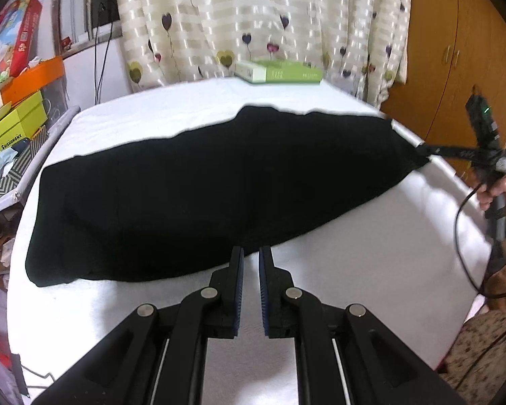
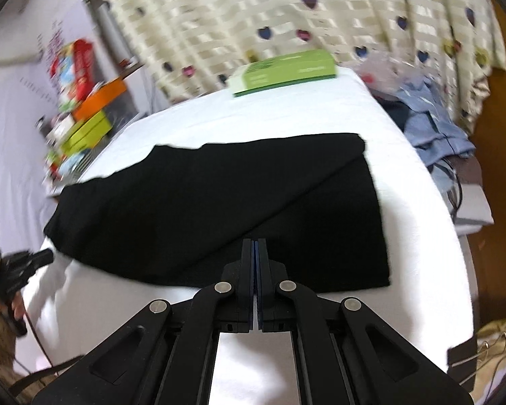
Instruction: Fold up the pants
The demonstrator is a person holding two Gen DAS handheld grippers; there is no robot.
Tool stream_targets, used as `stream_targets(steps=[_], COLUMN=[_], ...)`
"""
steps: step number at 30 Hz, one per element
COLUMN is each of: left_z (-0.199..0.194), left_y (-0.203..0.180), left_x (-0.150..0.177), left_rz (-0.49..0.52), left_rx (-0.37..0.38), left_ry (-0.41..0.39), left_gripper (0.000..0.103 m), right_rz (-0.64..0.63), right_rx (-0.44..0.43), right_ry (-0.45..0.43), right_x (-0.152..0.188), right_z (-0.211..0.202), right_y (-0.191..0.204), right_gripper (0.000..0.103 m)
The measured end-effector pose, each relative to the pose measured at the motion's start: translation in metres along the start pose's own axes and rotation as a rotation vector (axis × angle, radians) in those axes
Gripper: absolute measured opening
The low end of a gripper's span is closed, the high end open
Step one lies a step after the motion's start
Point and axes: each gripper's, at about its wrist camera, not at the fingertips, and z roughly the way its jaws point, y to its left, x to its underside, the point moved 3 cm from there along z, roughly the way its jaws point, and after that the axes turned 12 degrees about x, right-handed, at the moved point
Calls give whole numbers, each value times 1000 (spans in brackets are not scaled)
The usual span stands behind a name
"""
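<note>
Black pants (image 1: 199,195) lie flat across the white-covered table (image 1: 371,270), folded lengthwise. They also show in the right wrist view (image 2: 239,202). My left gripper (image 1: 251,253) is slightly open and empty, its fingertips at the near edge of the pants. My right gripper (image 2: 254,246) has its jaws closed together, tips over the near edge of the pants; whether cloth is pinched I cannot tell. In the left wrist view the right gripper (image 1: 421,152) touches the pants' right end. The left gripper also shows in the right wrist view (image 2: 47,254) at the pants' left end.
A green and white box (image 1: 280,72) sits at the far table edge before a heart-patterned curtain (image 1: 253,17). Stacked coloured boxes (image 1: 17,111) stand left of the table. Blue clothes (image 2: 431,128) lie off the right side. A wooden wardrobe (image 1: 455,50) stands at the right.
</note>
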Motion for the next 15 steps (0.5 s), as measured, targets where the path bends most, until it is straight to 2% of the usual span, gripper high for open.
stream_targets(steps=[3, 5, 7, 8, 13, 15], left_z=[-5, -2, 6, 13, 45, 58], left_y=[-4, -11, -21, -26, -54, -64], left_x=[-12, -20, -27, -30, -47, -56], left_rz=[-25, -15, 6, 20, 90, 108], left_rx=[35, 47, 78, 86, 168, 197], left_ry=[-48, -66, -66, -58, -28, -21], left_gripper=[23, 26, 33, 37, 38, 38], right_rz=[17, 40, 72, 80, 43, 36], right_rx=[-19, -46, -56, -58, -37, -72], right_ry=[28, 43, 63, 75, 105, 118], right_x=[-8, -13, -20, -22, -30, -36], right_z=[12, 20, 28, 32, 42, 45], right_y=[-1, -3, -5, -5, 5, 9], right_gripper=[8, 17, 49, 53, 53, 53])
